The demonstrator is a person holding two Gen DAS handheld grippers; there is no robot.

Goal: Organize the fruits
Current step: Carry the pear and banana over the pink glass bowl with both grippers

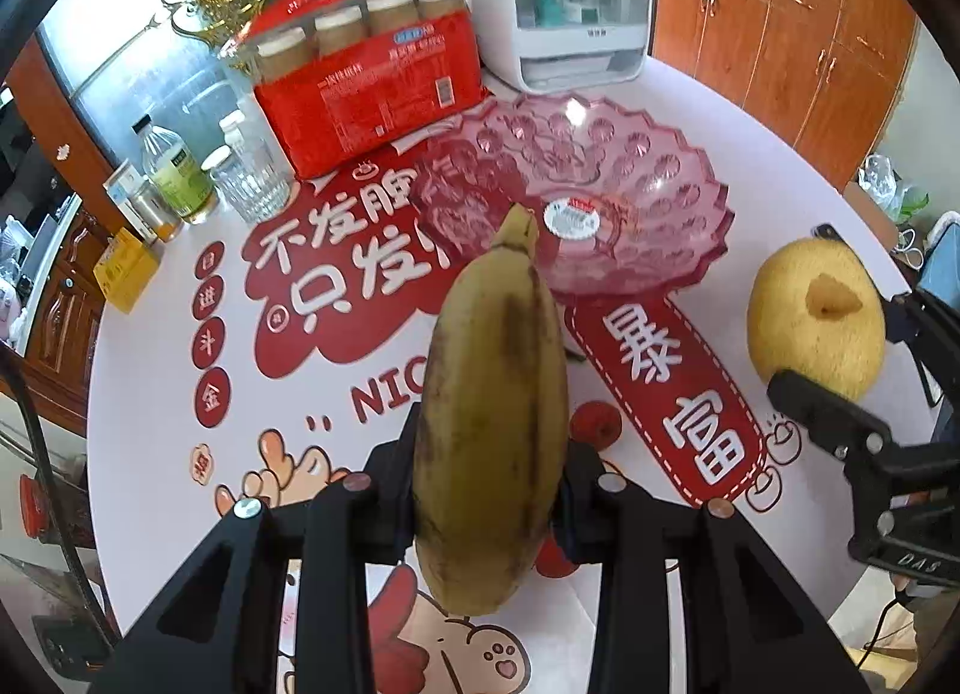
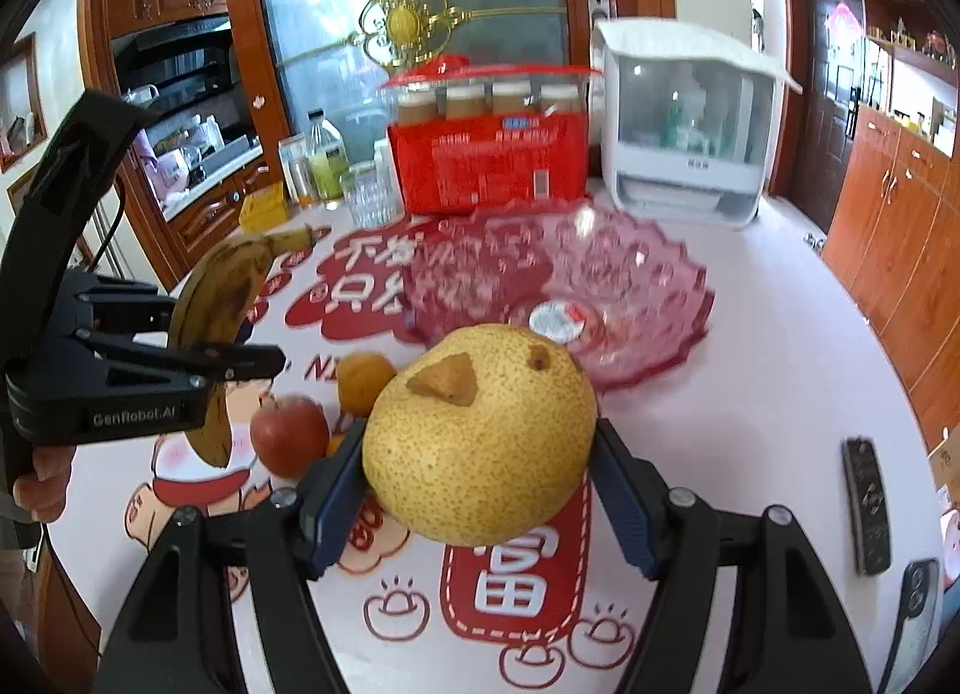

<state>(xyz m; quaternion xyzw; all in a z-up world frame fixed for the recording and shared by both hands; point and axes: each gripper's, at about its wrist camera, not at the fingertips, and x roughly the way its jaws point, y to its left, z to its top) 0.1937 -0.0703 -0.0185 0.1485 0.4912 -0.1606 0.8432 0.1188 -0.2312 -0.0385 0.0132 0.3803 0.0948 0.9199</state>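
Observation:
My left gripper (image 1: 489, 490) is shut on a spotted yellow banana (image 1: 492, 424), held off the table with its stem toward the pink glass fruit bowl (image 1: 672, 196). My right gripper (image 2: 480, 490) is shut on a big yellow pear (image 2: 480, 436), its blue pads (image 2: 333, 505) pressing both sides, also lifted. From the left wrist view the pear (image 1: 816, 322) hangs at the right in the right gripper (image 1: 840, 334). The right wrist view has the banana (image 2: 216, 304) at the left in the left gripper (image 2: 210, 364). A red apple (image 2: 289, 434) and an orange fruit (image 2: 363, 382) lie on the table below. The bowl (image 2: 648, 298) holds only a sticker.
At the table's back stand a red carton of jars (image 1: 372, 87), a white dispenser box (image 1: 576, 3), a glass (image 1: 252, 178) and bottles (image 1: 177, 165). A yellow box (image 1: 126, 268) sits at the left edge. Two remotes (image 2: 864, 508) lie at the right.

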